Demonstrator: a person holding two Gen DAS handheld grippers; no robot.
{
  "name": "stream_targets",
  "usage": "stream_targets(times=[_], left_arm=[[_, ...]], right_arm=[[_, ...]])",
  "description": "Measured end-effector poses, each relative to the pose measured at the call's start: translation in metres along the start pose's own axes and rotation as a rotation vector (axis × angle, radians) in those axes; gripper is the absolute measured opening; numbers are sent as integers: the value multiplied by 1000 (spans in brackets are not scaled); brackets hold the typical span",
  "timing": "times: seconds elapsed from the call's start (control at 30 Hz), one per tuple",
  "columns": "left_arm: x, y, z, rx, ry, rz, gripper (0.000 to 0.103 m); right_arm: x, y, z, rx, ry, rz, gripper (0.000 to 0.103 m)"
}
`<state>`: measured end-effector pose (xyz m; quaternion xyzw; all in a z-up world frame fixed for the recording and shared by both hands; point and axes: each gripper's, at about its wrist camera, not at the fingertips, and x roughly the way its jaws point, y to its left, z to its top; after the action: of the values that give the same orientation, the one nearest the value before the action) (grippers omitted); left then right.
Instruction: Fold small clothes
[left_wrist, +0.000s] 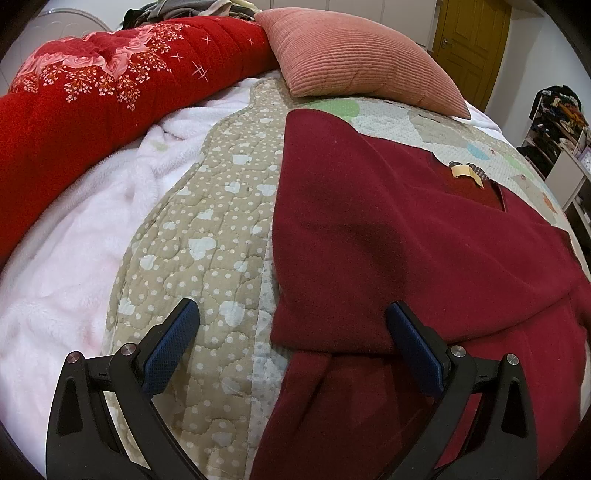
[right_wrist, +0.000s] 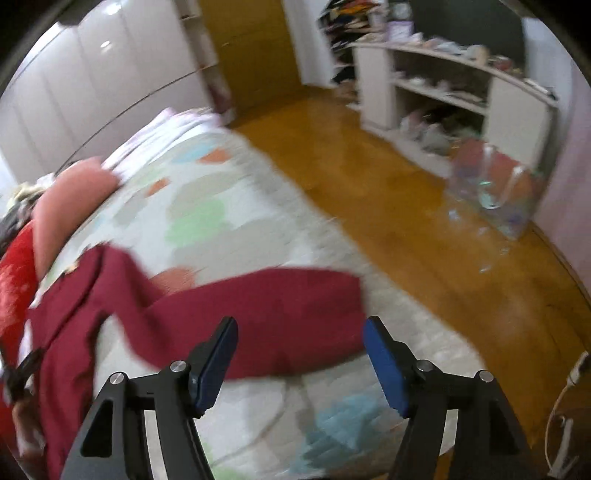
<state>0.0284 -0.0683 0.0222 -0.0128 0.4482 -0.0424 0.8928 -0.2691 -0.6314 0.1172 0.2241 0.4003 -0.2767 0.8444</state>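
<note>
Left gripper (left_wrist: 291, 319): black frame, blue ribbed pads, pitched down over the bed; jaws spread wide, nothing between the pads. Its left finger (left_wrist: 173, 332) hangs over the beige quilted bedspread with white hearts and dots (left_wrist: 207, 229); its right finger (left_wrist: 410, 332) lies over the folded edge of the dark red fleece garment (left_wrist: 406, 236).

Dark red fleece garment: lies flat on the bedspread, one side folded inward, the fold's left edge straight. A cream label (left_wrist: 467, 173) shows at the neckline.

Surroundings, left to right: white plush blanket (left_wrist: 74, 251); bright red floral quilt (left_wrist: 92, 88) rolled along the far side; pink ribbed cushion (left_wrist: 354, 62) past the garment's far end.

Right gripper (right_wrist: 299, 347): same build, pitched down, jaws parted, empty. The view is motion-blurred. The garment's outstretched sleeve (right_wrist: 280, 314) lies just past the fingertips, on the pastel-patched part of the bedspread (right_wrist: 207, 206). Bed edge runs right of the sleeve; past it, bare wooden floor (right_wrist: 388, 221) and a white shelf unit (right_wrist: 443, 96).
</note>
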Motion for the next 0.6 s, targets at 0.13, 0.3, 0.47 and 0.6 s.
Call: stream_targets(times=[0.13,0.3,0.47,0.6], left_arm=[[0,0,0,0,-1,0,102],[1,-1,0,2,2,1,102],[-1,1,1,-5,-2,-8,102],[-8,1,2,-4,-22,-4,102]], right_arm=[[29,-16,11,9,21,-34,68],[73,-23,9,28,101,41,26],[49,-5,42,-68,-13,25,9],[9,1,105,-39,-179,-30,9]])
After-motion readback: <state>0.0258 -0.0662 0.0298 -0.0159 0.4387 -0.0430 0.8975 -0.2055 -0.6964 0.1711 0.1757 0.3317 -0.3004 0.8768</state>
